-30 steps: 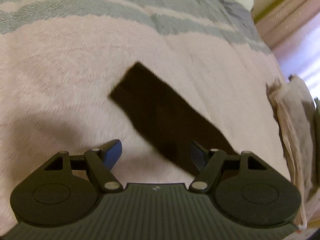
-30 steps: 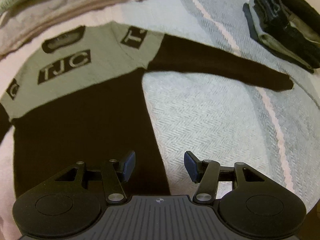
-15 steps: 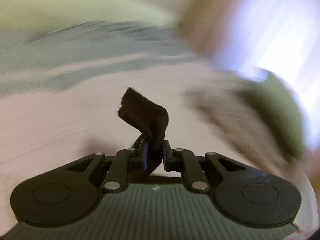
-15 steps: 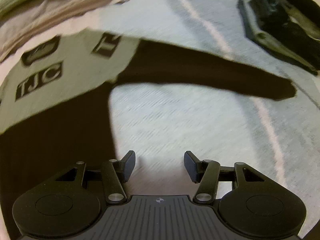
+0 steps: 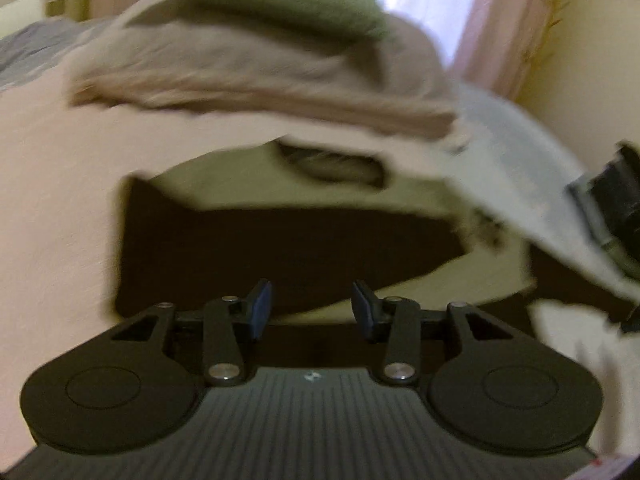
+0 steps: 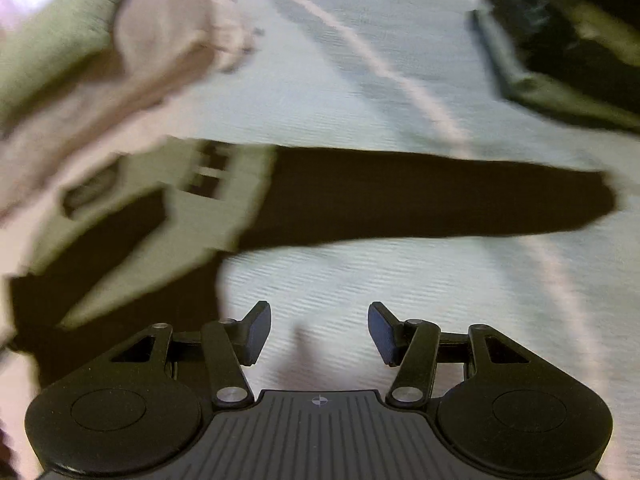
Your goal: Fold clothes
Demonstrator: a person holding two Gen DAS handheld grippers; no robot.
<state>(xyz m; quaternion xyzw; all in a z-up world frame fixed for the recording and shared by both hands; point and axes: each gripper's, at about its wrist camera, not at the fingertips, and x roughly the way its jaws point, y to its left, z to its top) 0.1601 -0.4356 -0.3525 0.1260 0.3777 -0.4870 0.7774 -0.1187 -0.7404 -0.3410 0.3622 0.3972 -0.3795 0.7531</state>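
Left gripper (image 5: 311,304) fingers opening over folded black sleeve (image 5: 280,248) — nothing pinched, right gripper (image 6: 319,332) fingers spread, other sleeve (image 6: 432,196) at twelve o'clock — bed (image 6: 360,288).

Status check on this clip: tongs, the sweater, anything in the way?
Left tongs opening, nothing between them. Right tongs open, empty. Sweater flat on bed, one sleeve folded across chest, other sleeve outstretched. Clothes piles nearby, not blocking.

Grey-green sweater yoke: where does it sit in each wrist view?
Left wrist: yoke centre, above the folded-over dark sleeve.
Right wrist: yoke left of centre; outstretched dark sleeve runs right from it.
Shared landmark: beige folded pile beyond the collar.
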